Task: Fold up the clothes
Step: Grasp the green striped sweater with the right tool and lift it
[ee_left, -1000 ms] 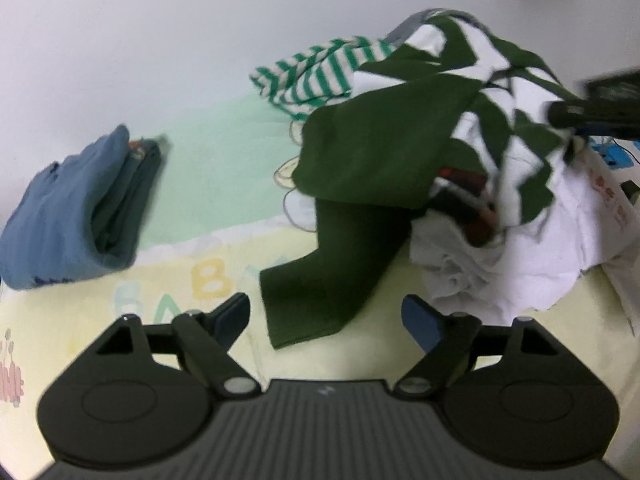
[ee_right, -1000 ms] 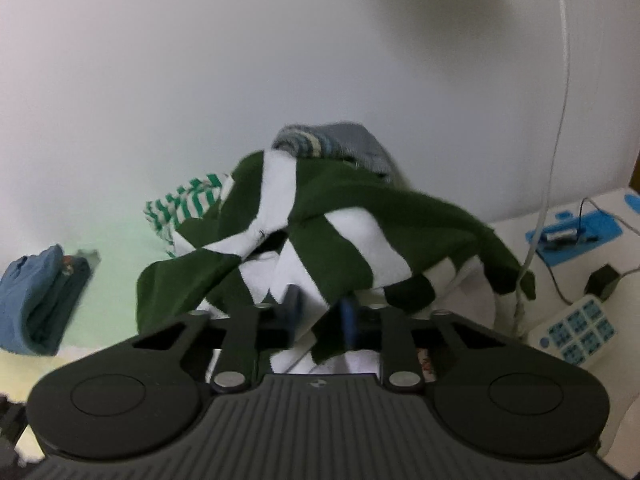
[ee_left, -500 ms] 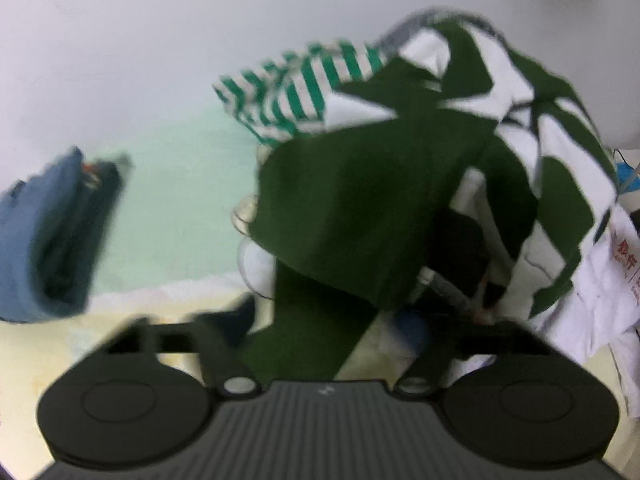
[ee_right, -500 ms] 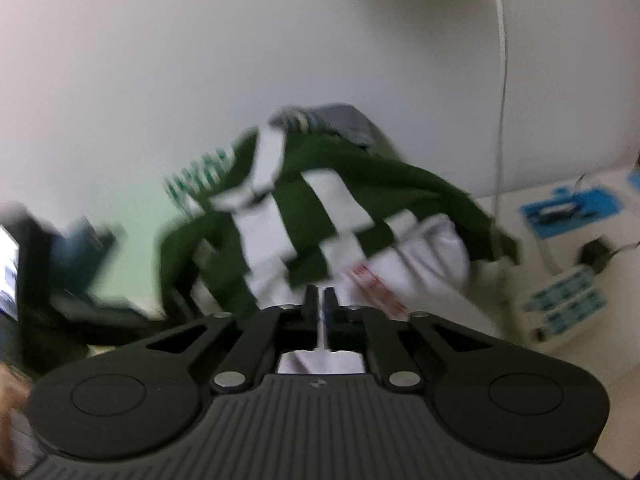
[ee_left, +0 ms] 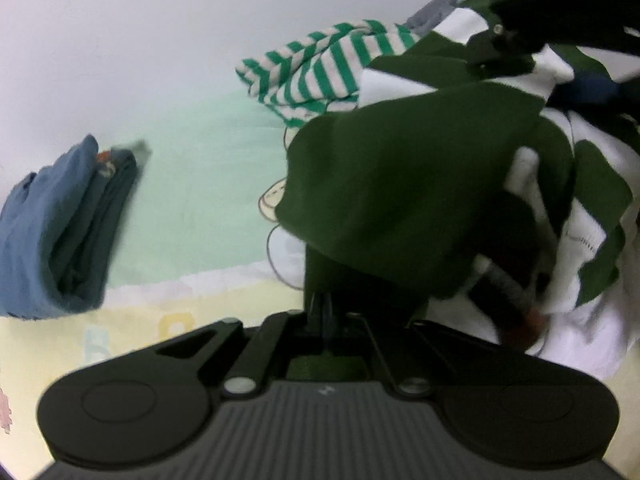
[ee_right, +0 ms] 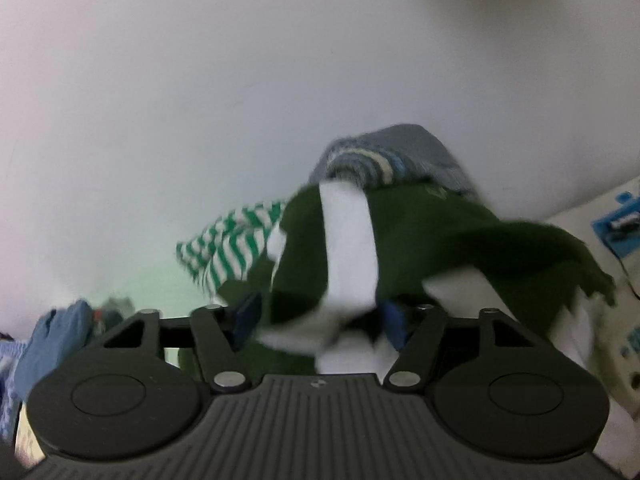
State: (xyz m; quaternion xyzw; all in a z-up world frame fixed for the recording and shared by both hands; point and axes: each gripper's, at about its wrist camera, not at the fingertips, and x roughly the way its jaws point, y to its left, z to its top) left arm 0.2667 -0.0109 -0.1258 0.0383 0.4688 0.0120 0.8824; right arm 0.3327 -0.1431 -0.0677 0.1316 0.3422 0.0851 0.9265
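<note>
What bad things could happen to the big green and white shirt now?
1. The left gripper pinches only the dark green sleeve end, so pulling could stretch it or slip off.
2. The green and white shirt lies tangled in the pile; the striped garment might get dragged along.
3. The right gripper is opening around shirt fabric, which may drop.
</note>
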